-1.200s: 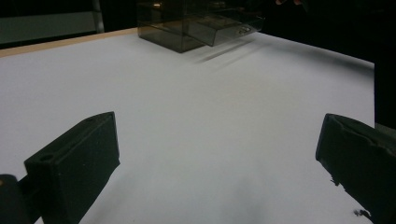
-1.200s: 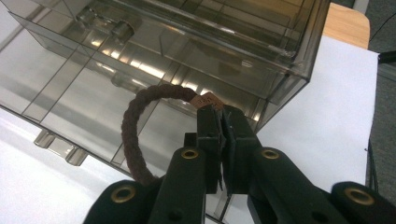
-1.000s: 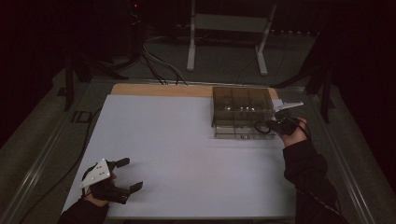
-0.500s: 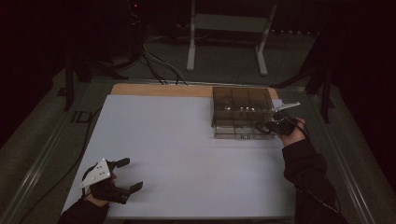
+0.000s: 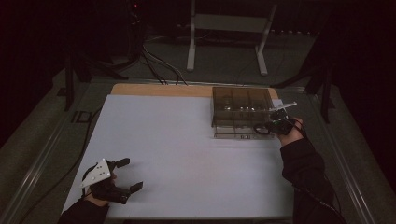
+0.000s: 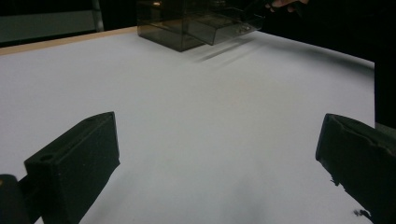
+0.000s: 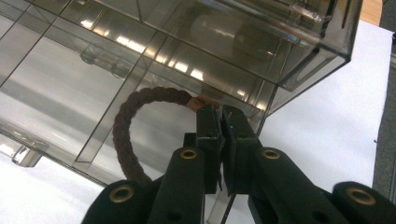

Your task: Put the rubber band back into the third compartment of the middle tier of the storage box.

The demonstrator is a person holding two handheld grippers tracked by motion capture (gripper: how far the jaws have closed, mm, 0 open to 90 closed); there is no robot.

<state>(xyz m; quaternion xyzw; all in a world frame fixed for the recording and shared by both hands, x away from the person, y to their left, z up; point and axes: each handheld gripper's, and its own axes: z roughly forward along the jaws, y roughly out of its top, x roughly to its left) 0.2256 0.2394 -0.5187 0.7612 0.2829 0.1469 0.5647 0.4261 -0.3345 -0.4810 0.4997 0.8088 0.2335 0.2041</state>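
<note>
A smoky clear drawer box (image 5: 242,106) stands at the back right of the white table (image 5: 187,154), its lowest drawer (image 5: 236,133) pulled out toward me. My right gripper (image 5: 270,127) is at the drawer's right end, shut on a dark braided loop (image 5: 260,130). In the right gripper view the jaws (image 7: 219,112) pinch the brown braided loop (image 7: 123,123) at its copper joint, and the loop curves left and down over the open drawer (image 7: 60,93). My left gripper (image 5: 132,174) rests open at the table's front left, holding nothing (image 6: 219,158).
A wooden strip (image 5: 159,89) runs along the table's far edge. Cables and a metal stand (image 5: 224,28) lie on the floor behind. The left gripper view shows the box (image 6: 187,23) far off across bare white surface.
The right hand has edged slightly left along the drawer front with the loop in its jaws. The left gripper has stayed where it was.
</note>
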